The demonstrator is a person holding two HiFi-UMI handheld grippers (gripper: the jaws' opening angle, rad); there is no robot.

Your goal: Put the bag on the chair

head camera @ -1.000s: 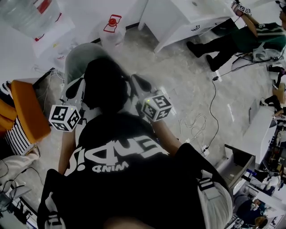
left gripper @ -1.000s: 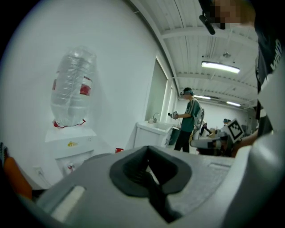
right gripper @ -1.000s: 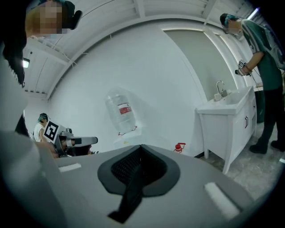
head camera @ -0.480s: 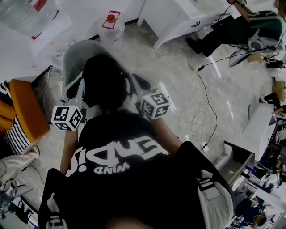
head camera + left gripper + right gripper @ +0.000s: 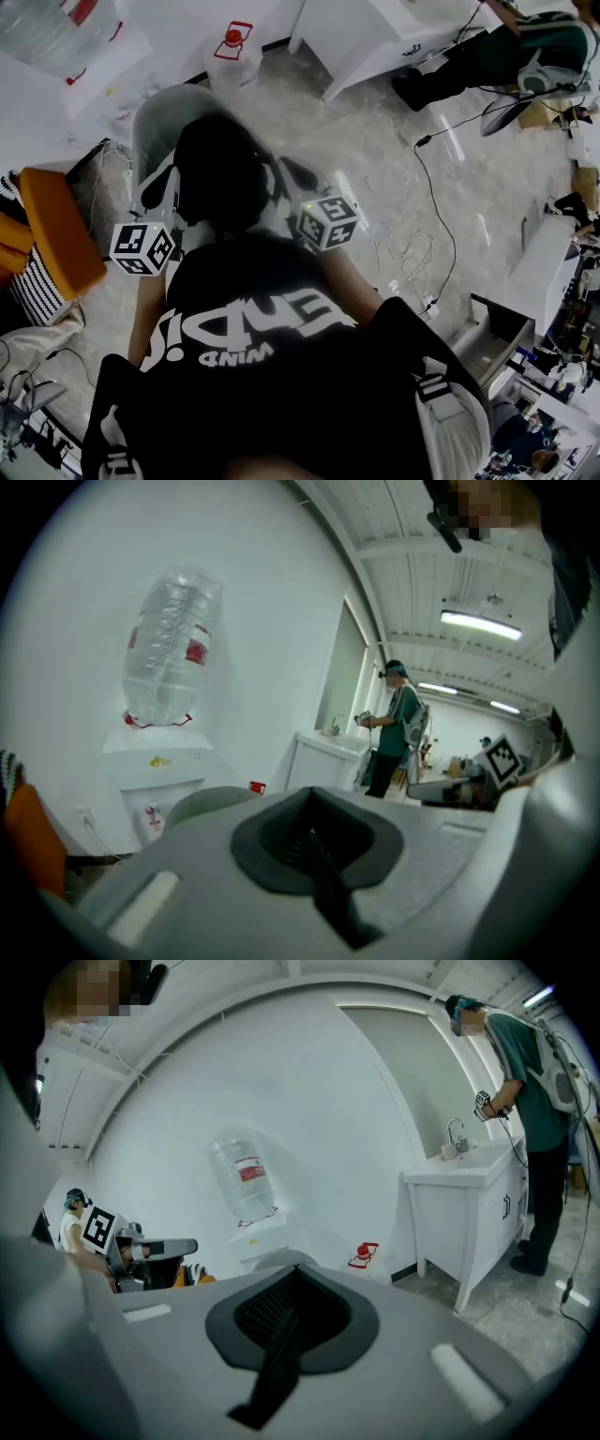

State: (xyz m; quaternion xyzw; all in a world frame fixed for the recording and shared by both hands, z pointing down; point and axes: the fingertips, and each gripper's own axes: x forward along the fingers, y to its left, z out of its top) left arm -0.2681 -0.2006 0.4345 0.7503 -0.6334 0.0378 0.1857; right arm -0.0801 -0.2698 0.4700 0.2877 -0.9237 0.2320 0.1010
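Two grippers, left gripper (image 5: 312, 808) and right gripper (image 5: 296, 1279): jaws of each pressed together, nothing seen between them. Black bag (image 5: 220, 178) sits on grey chair (image 5: 169, 108), flanked by both. Beyond: inverted clear water bottle (image 5: 172, 649) on dispenser (image 5: 155, 759), contents not discernible; red-capped jug (image 5: 232, 56) on floor.

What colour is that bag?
The bag is black, clearest in the head view.
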